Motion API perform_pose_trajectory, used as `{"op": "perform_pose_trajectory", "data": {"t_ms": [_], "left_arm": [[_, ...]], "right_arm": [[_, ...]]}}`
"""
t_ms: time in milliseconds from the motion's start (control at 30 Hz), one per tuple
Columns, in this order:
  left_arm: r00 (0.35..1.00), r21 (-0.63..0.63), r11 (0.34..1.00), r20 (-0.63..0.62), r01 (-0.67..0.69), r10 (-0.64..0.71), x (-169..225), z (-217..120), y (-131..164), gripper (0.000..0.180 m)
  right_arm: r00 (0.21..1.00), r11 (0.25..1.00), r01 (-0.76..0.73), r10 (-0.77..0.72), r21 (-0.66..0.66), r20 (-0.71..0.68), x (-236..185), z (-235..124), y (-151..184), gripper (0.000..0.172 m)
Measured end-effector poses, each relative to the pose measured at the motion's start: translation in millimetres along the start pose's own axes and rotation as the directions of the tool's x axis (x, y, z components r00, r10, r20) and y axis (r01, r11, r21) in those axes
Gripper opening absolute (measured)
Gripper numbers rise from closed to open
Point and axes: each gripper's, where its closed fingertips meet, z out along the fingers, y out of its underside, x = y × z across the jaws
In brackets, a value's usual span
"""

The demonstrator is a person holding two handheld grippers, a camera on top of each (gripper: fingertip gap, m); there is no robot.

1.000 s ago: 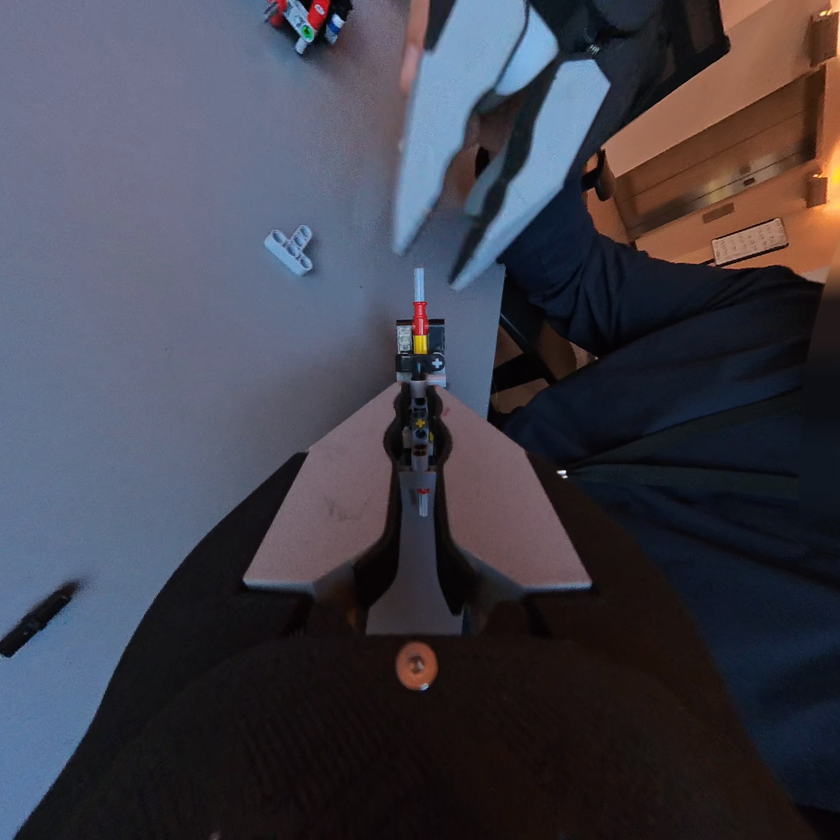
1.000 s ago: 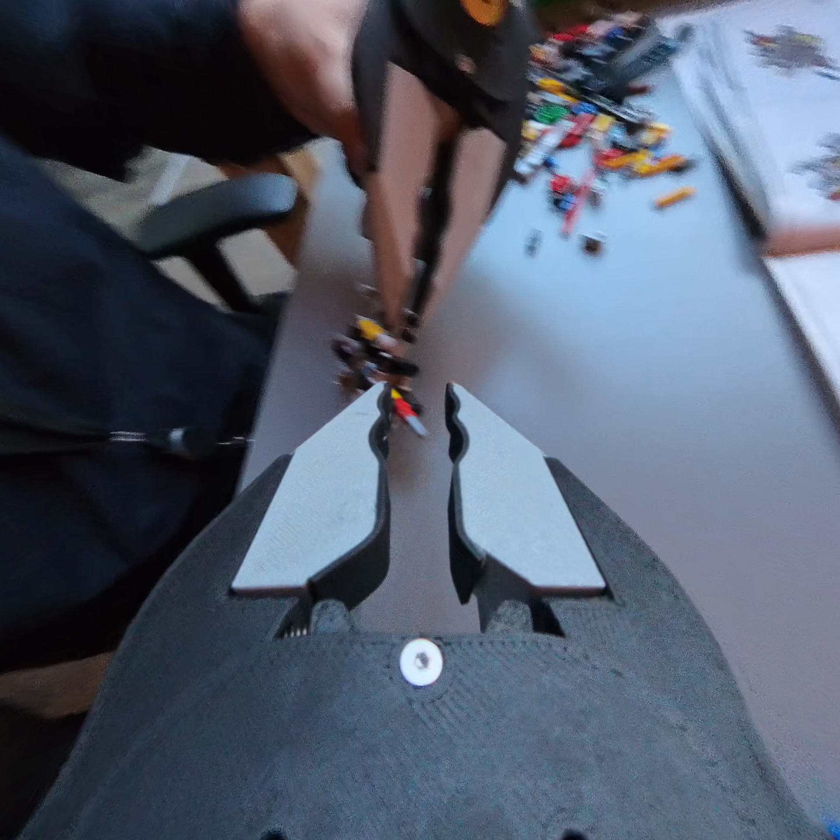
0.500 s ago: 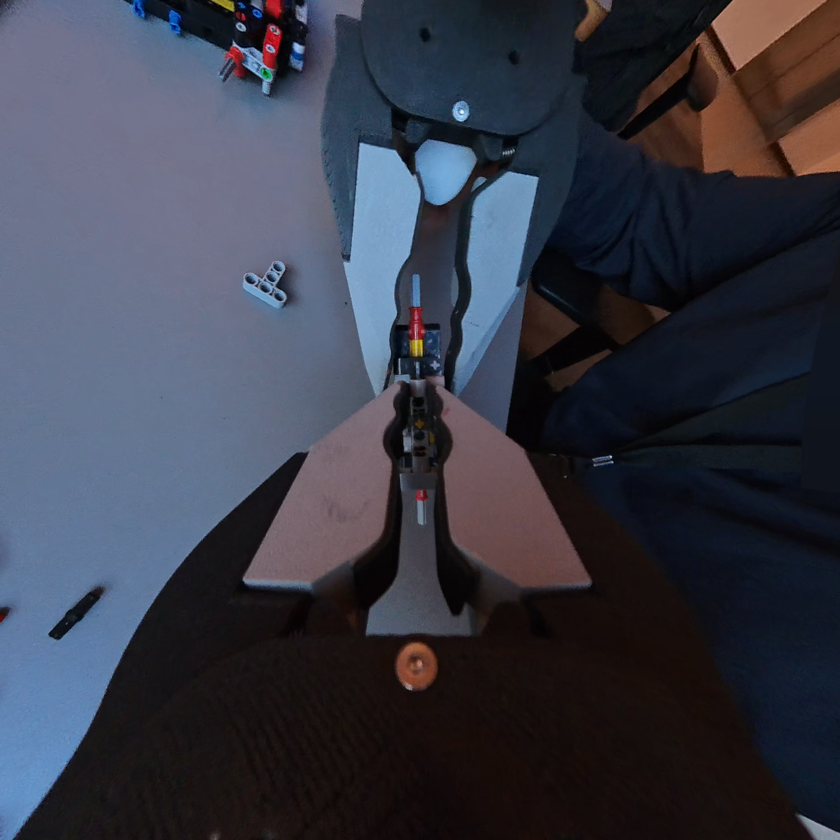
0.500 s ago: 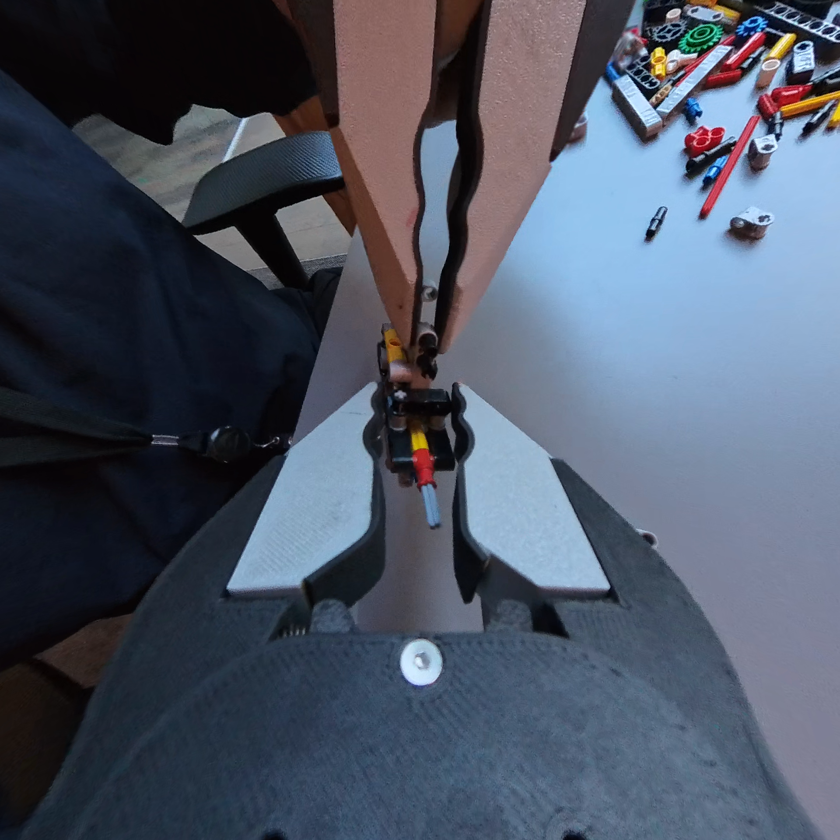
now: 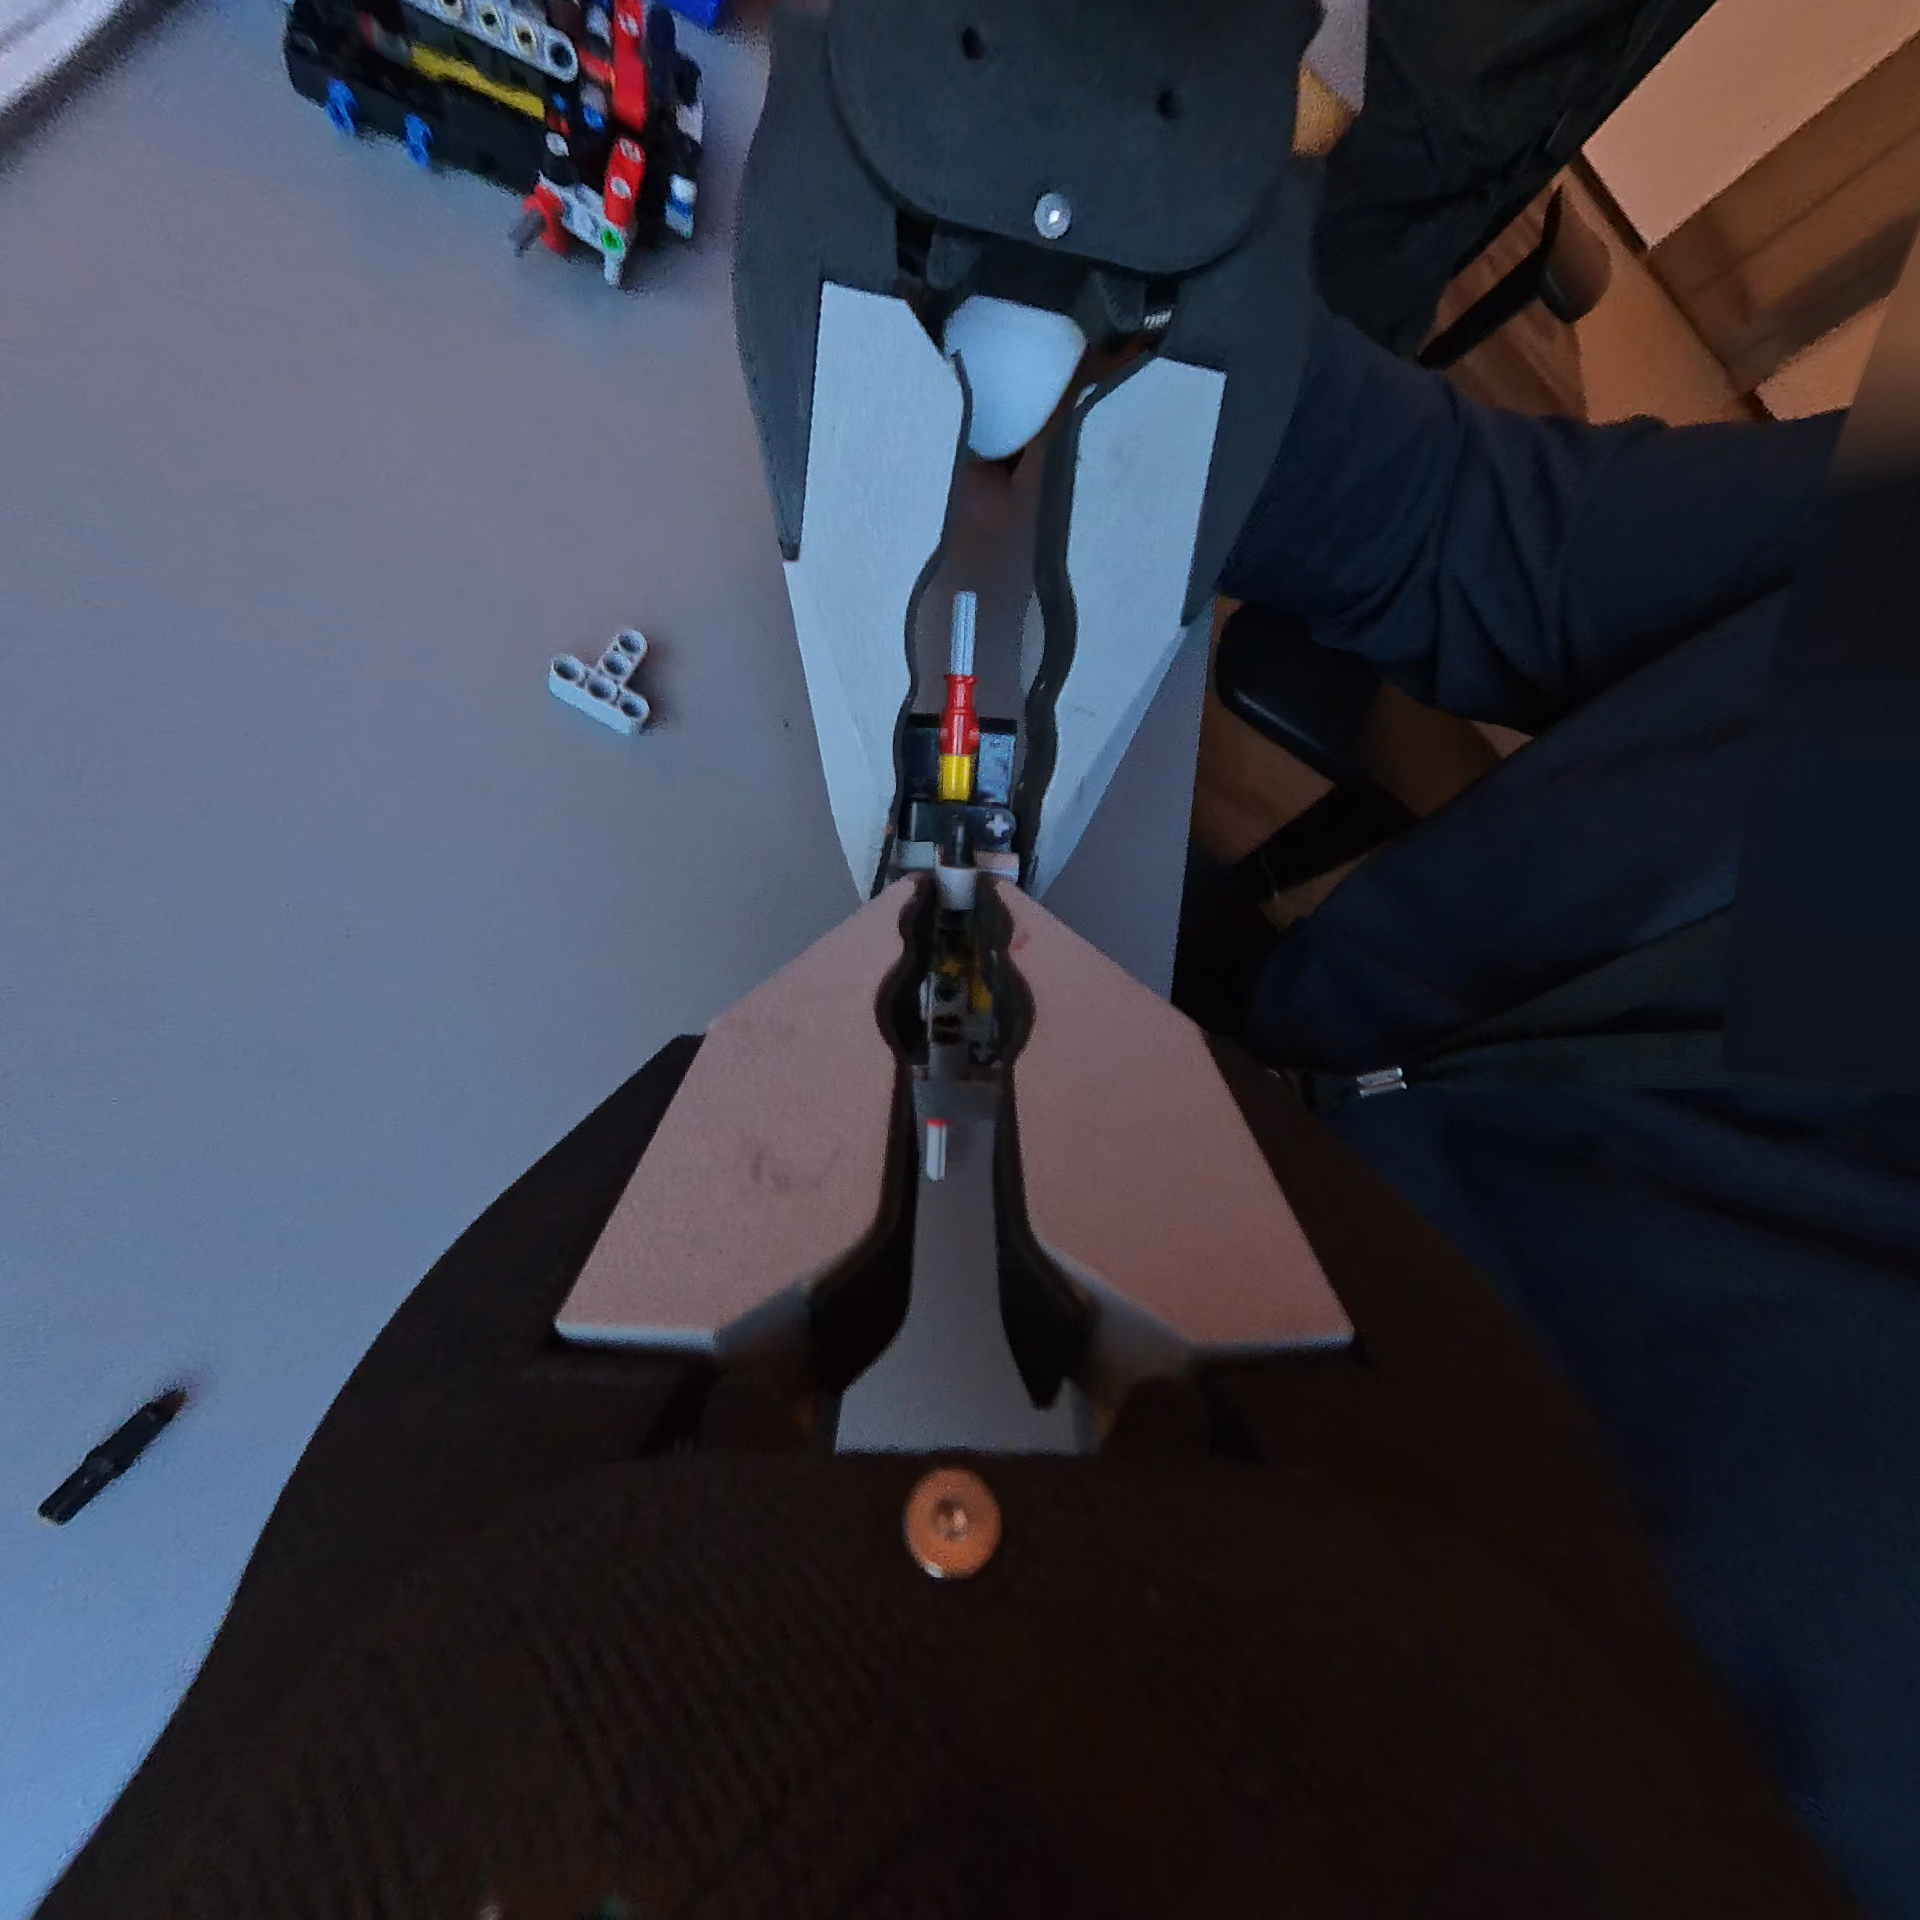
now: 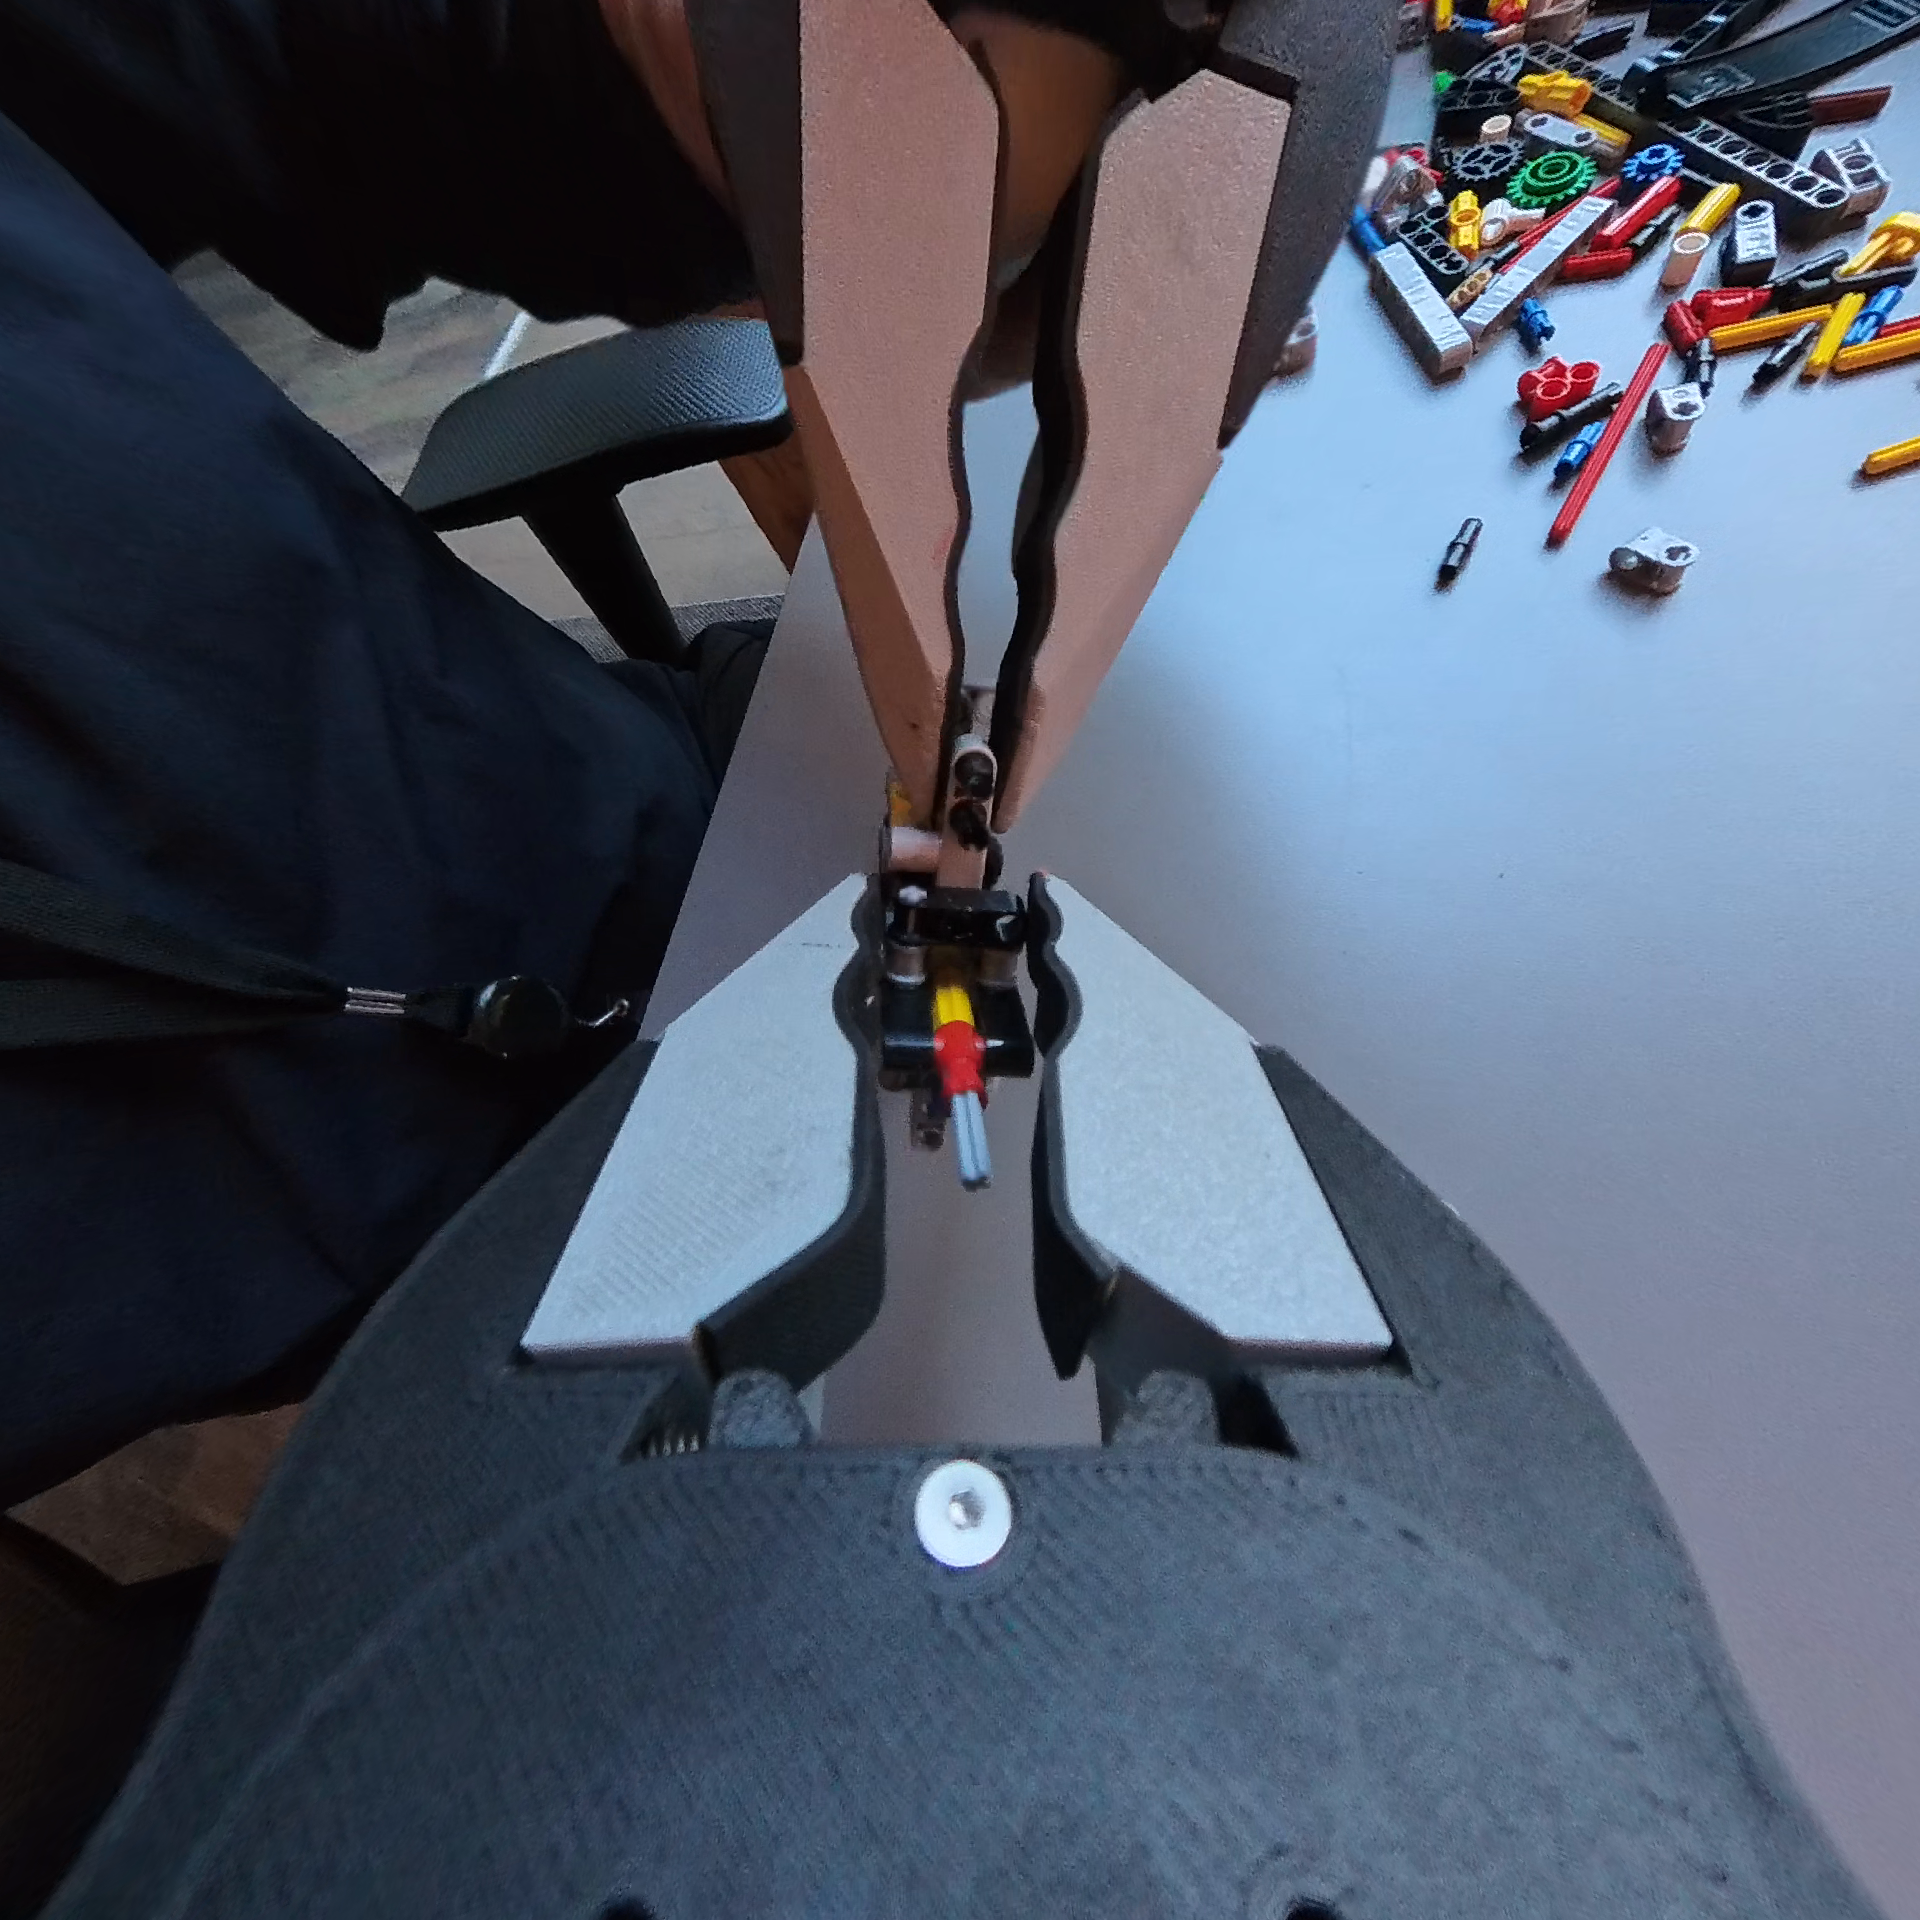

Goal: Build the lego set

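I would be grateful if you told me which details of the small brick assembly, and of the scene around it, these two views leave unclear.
- Left wrist view: the brick assembly's near end is sunk in shadow between the left tongs' pads.
- Right wrist view: whether the right tongs' pads press the assembly's black block is unclear; the gap on the right is too narrow to judge.
- Right wrist view: the loose parts pile is cut by the frame edge.
- Left wrist view: the larger build is blurred and cropped.
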Motion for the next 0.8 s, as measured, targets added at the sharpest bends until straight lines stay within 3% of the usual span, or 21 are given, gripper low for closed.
{"op": "perform_pose_trajectory", "data": {"t_ms": [167,367,567,633,700,800], "left_arm": [[1.000,0.120,0.993,-0.011,-0.004,0.005,2,1,-6,0.005],[0.990,0.142,0.986,-0.116,0.092,-0.076,5,-2,-4,0.008],[0.999,0.112,0.993,-0.025,0.027,-0.024,-1,0,-2,0.005],[1.000,0.103,0.995,-0.016,0.003,-0.001,-1,-1,-1,0.005],[1.000,0.108,0.994,0.003,-0.013,0.013,-3,-7,-1,0.005],[0.999,0.126,0.991,0.003,-0.052,0.052,-2,-19,-3,0.005]], "right_arm": [[0.999,1.000,-0.025,0.025,0.015,0.036,-1,0,1,0.023],[0.999,1.000,-0.020,0.019,0.020,0.050,-3,3,-1,0.023],[0.999,1.000,-0.031,0.031,0.004,0.044,0,-1,2,0.025],[1.000,0.999,-0.019,0.019,0.038,-0.010,7,-18,-2,0.029],[0.998,0.988,-0.010,0.021,0.156,-0.067,14,-48,-15,0.028],[0.990,0.960,-0.056,0.090,0.274,-0.112,24,-84,-12,0.019]]}}
